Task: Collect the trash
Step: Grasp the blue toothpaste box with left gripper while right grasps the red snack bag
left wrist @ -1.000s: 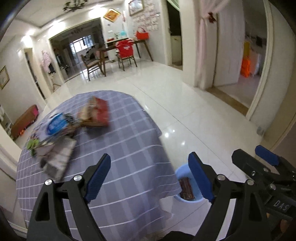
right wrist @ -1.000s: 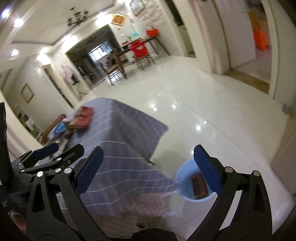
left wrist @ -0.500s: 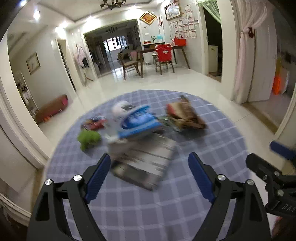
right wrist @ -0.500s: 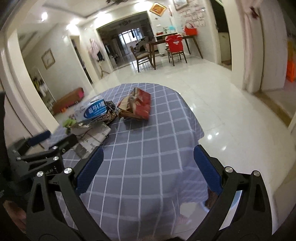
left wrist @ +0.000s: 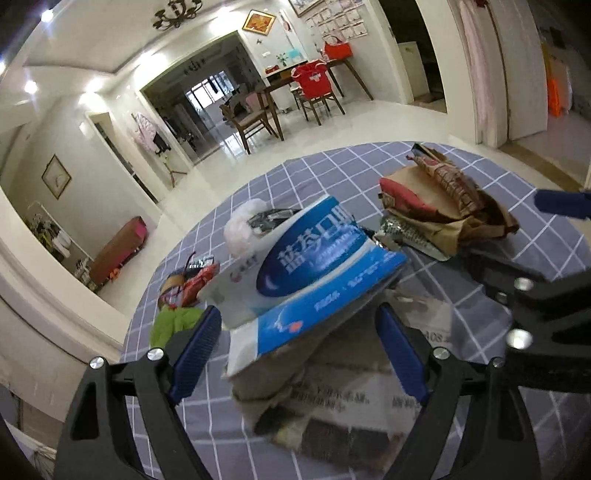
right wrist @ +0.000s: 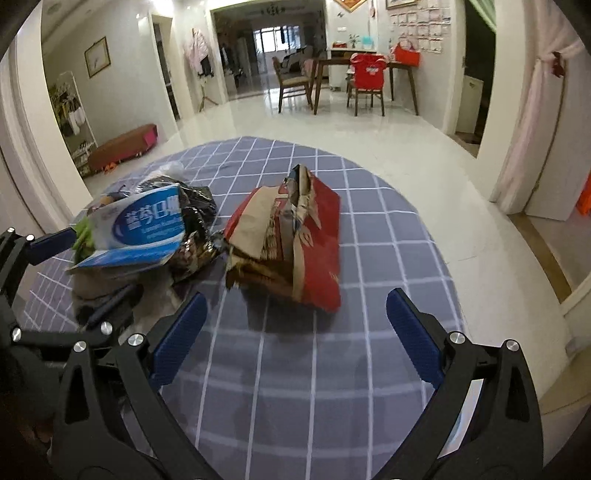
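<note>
Only a few bits of readable text here. Big white Chinese characters "蓝芩口服" on the dark blue oval of the blue-and-white medicine box, top of the trash pile; last character cut off at the box edge. Smaller white lines under them, too blurred to make out. Same characters visible on that box from the right wrist view, with a line of Latin letters below, not legible. Printed Chinese columns on the crumpled newspaper under the box, smeared by blur. Pale markings on the red paper bag, unreadable. Sheets pinned on the far wall, way too small.
</note>
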Demonstrator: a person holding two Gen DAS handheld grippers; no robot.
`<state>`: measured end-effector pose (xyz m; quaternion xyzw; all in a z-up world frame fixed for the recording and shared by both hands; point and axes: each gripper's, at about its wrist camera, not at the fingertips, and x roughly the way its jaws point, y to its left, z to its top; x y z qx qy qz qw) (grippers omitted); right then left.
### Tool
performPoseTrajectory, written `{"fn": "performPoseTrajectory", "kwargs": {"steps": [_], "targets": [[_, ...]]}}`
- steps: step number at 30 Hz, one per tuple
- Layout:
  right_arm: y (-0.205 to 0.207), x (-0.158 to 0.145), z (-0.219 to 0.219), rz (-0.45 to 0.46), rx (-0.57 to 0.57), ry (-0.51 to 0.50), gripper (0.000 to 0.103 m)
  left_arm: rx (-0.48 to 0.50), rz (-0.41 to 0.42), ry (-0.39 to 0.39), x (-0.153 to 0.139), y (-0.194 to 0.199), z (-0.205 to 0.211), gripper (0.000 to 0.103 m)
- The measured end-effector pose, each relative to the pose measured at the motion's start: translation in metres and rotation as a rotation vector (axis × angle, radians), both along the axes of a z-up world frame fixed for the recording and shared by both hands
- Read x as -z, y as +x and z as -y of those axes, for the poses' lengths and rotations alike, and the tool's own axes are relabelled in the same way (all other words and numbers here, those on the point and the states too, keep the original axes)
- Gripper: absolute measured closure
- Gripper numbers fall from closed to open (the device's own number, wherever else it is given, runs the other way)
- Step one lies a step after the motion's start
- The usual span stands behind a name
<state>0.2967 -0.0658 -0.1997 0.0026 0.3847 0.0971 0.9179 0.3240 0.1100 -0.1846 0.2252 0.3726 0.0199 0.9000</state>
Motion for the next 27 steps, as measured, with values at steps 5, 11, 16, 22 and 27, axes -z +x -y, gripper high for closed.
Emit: {"fn": "performPoseTrajectory", "kwargs": {"steps": [5, 11, 16, 22, 27], "targets": [[0.024, 0.003, -0.001, -0.033, -0.011, 0.011, 0.008, 0.013, -0.038, -0.044, 0.003, 0.019, -0.001, 0.066], [0.024, 0.000, 0.008, -0.056, -0.016, 0.062, 0.034, -0.067, 0.049, -0.095, -0.013, 0.017, -0.017, 0.085], [-0.004, -0.019, 0.018, 0.011, 0.017, 0.095, 0.038, -0.099, 0.116, -0.184, -0.041, -0.001, -0.030, 0.096], [-0.045, -0.046, 0.029, 0.081, 0.011, 0.166, 0.039, -0.065, 0.187, -0.289, -0.076, -0.039, -0.030, 0.097], [-0.076, -0.064, 0.040, 0.118, 0.001, 0.224, 0.039, -0.005, 0.205, -0.389, -0.093, -0.073, -0.025, 0.097]]}}
